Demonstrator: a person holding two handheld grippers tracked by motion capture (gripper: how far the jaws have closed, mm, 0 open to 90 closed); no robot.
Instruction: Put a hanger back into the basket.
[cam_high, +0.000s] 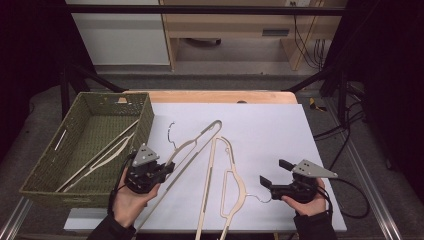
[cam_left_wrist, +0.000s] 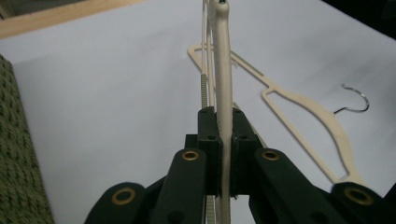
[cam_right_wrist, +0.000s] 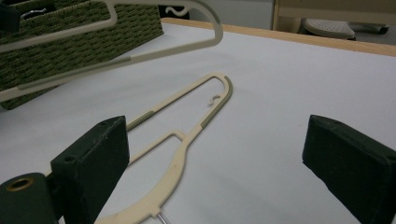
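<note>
the left gripper (cam_high: 169, 168) pinches one cream hanger (cam_high: 192, 145) near the worktop's left edge, its long axis slanting toward the far edge beside the woven basket (cam_high: 145, 120), while the right gripper (cam_high: 272, 173), jaws spread, hovers just beside the flat second hanger (cam_high: 231, 185).

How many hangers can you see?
3. One hanger is clamped in the left gripper, one lies on the table by the right gripper, one sits in the basket; more may hide there.
</note>
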